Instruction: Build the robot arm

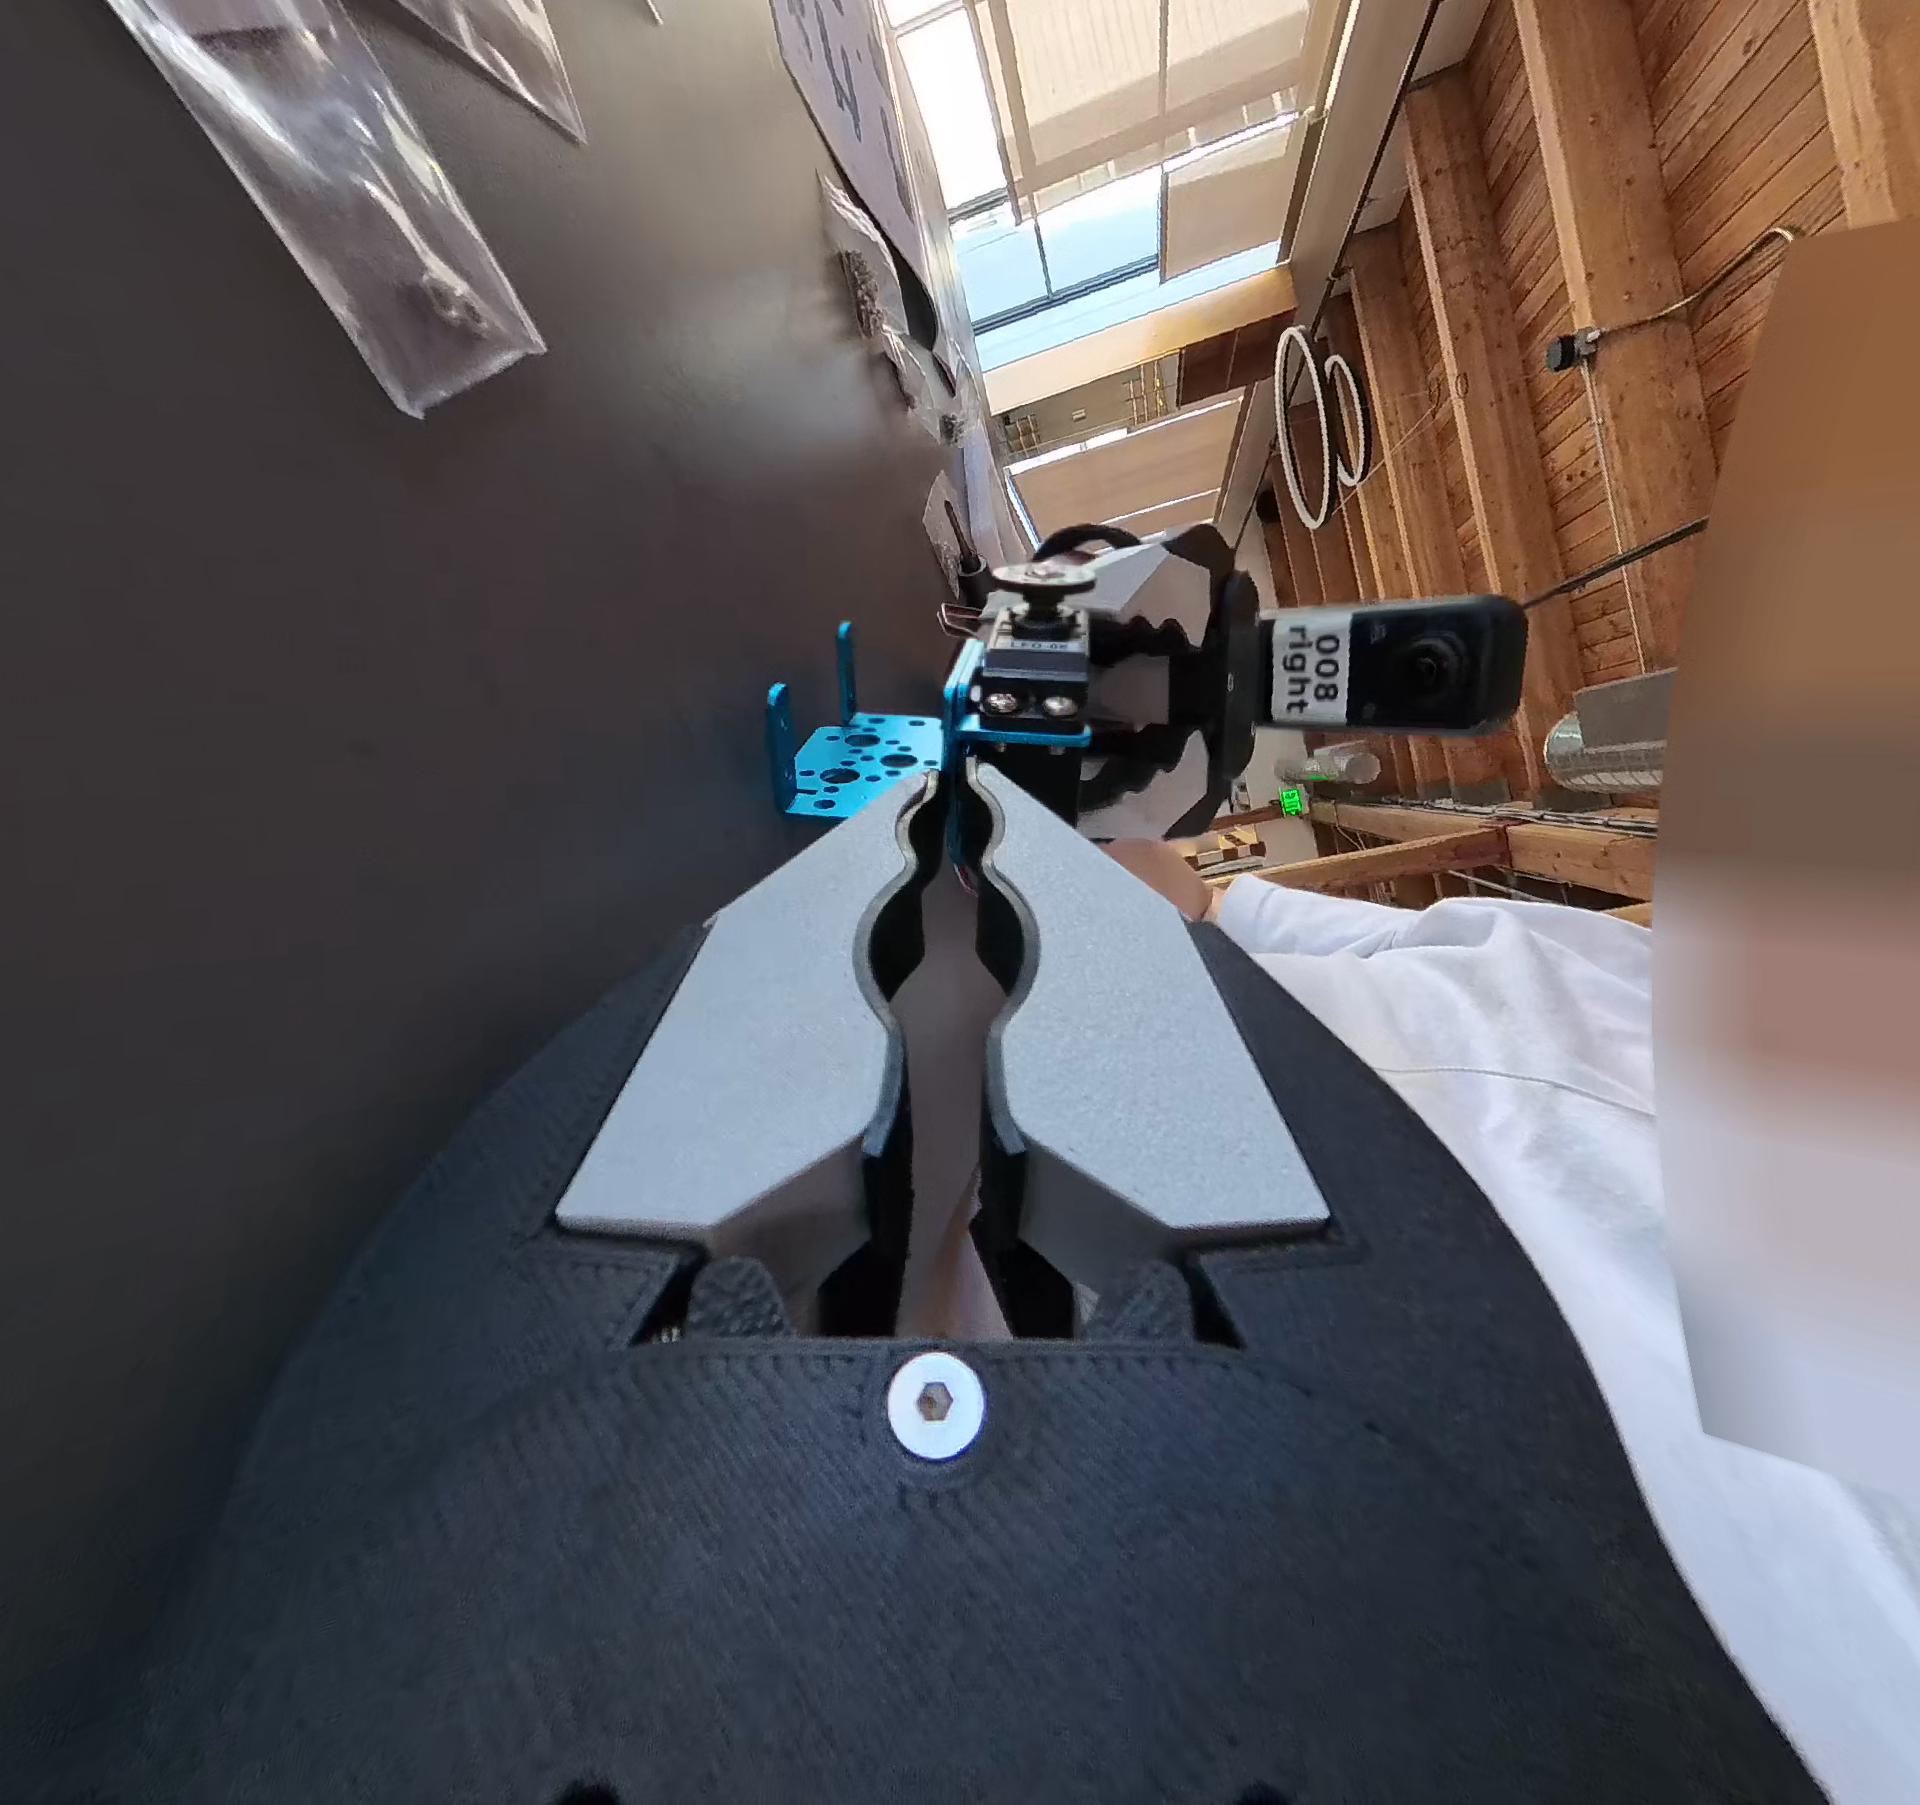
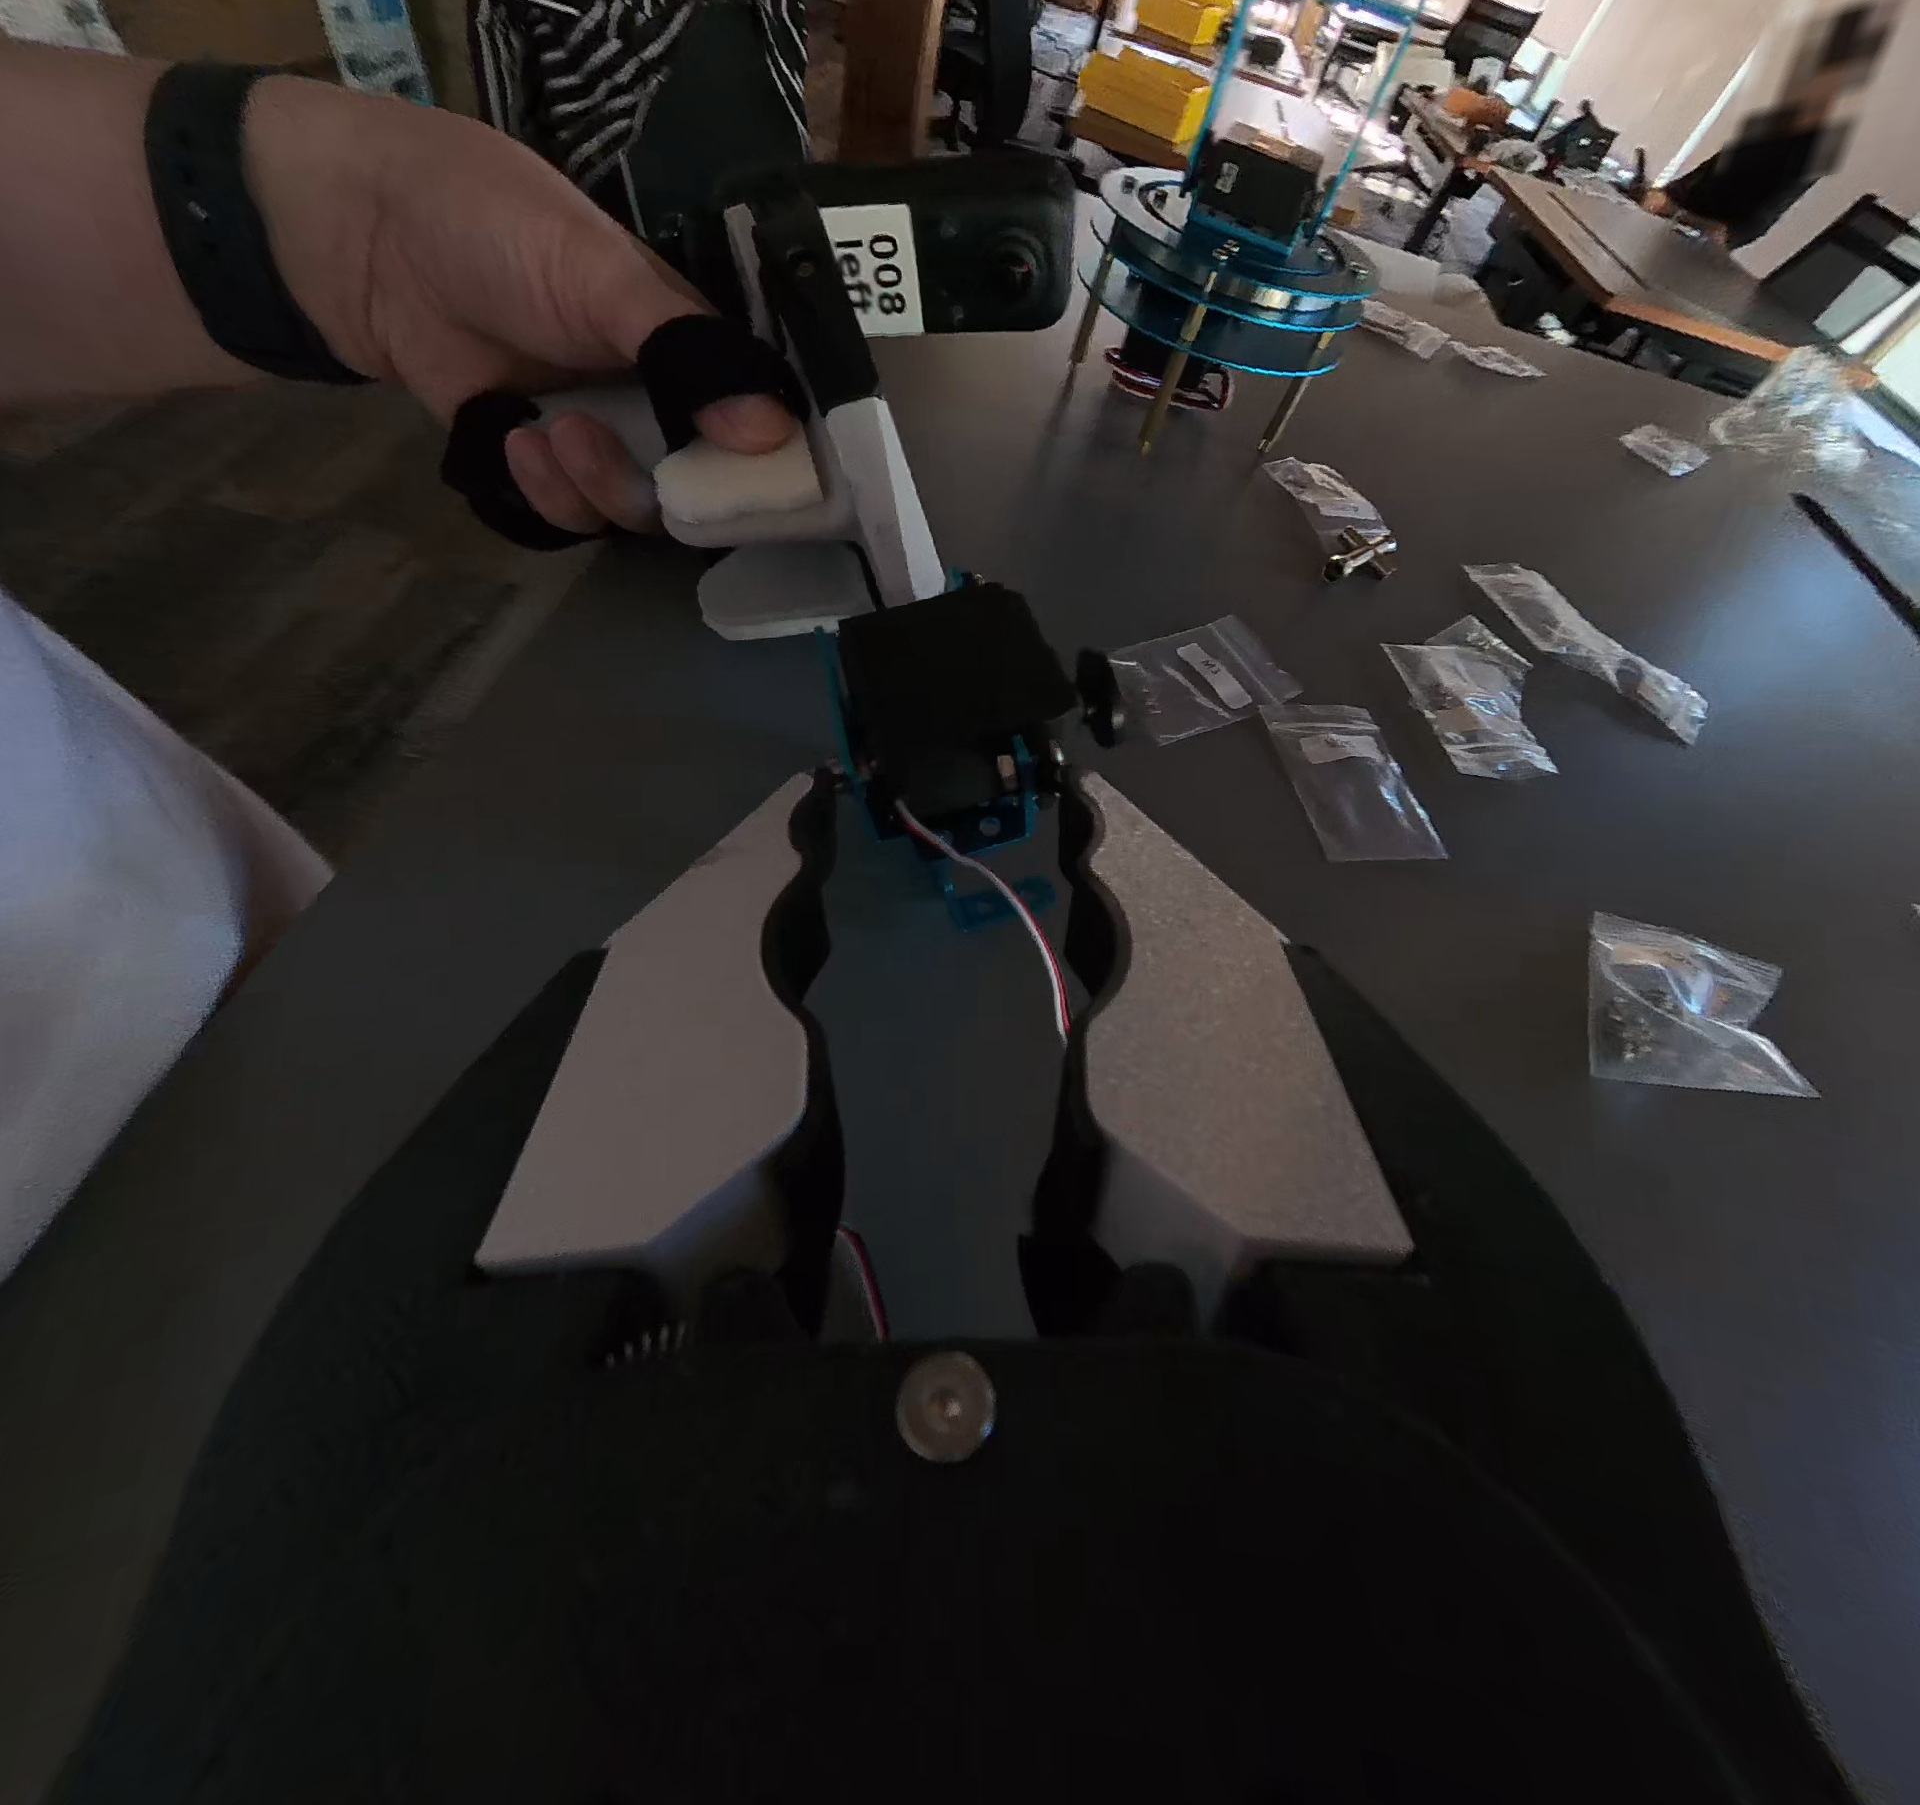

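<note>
Above the dark table (image 2: 1351, 976), both grippers pinch the blue servo bracket (image 2: 966, 820): left gripper (image 1: 954, 779) nearly closed on its plate, right gripper (image 2: 951, 805) spread around its base.

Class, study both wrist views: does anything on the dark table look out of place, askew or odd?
Only mildly: small clear plastic bags lie scattered at mixed angles on the dark table, and a loose metal fitting lies among them. The servo's wire trails loose between the right tongs.
</note>
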### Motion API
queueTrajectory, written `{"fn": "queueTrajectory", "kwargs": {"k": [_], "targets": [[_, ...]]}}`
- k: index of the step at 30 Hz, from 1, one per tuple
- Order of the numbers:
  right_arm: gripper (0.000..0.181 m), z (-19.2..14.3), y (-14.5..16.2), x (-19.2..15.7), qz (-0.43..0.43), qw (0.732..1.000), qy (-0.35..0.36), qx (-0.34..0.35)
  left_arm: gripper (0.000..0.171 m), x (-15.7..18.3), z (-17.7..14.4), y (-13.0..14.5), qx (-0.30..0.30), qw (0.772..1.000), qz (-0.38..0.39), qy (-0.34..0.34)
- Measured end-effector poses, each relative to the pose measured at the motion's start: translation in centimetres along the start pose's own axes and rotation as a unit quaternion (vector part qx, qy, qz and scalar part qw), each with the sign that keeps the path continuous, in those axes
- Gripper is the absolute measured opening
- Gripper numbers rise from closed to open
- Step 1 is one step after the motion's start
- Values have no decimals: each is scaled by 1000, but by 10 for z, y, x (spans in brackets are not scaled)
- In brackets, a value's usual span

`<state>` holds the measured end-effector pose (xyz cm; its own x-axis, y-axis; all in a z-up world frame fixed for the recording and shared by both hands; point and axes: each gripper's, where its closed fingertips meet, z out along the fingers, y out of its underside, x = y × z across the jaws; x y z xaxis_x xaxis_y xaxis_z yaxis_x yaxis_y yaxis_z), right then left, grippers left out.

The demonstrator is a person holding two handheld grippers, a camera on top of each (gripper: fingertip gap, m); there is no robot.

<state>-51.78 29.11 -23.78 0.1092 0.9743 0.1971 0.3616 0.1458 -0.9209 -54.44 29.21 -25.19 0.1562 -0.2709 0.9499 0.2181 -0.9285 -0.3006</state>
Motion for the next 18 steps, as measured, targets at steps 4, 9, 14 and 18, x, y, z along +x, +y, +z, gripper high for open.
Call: {"fn": "queueTrajectory", "kwargs": {"k": [4, 9, 14, 18], "targets": [[21, -6, -3, -2, 44, 997, -54, 20, 2, -1, 0, 1, -3, 1000, 3, -7], [41, -7, -1, -11, -20, 997, -70, 18, 3, -3, 2, 2, -7, 1000, 6, -17], [37, -9, 2, -4, -42, 998, -39, 12, 3, -2, 3, 0, 3, 1000, -19, -5], [48, -9, 6, 2, -39, 999, -29, 0, 0, 3, 6, -3, 9, 998, -59, 20]]}}
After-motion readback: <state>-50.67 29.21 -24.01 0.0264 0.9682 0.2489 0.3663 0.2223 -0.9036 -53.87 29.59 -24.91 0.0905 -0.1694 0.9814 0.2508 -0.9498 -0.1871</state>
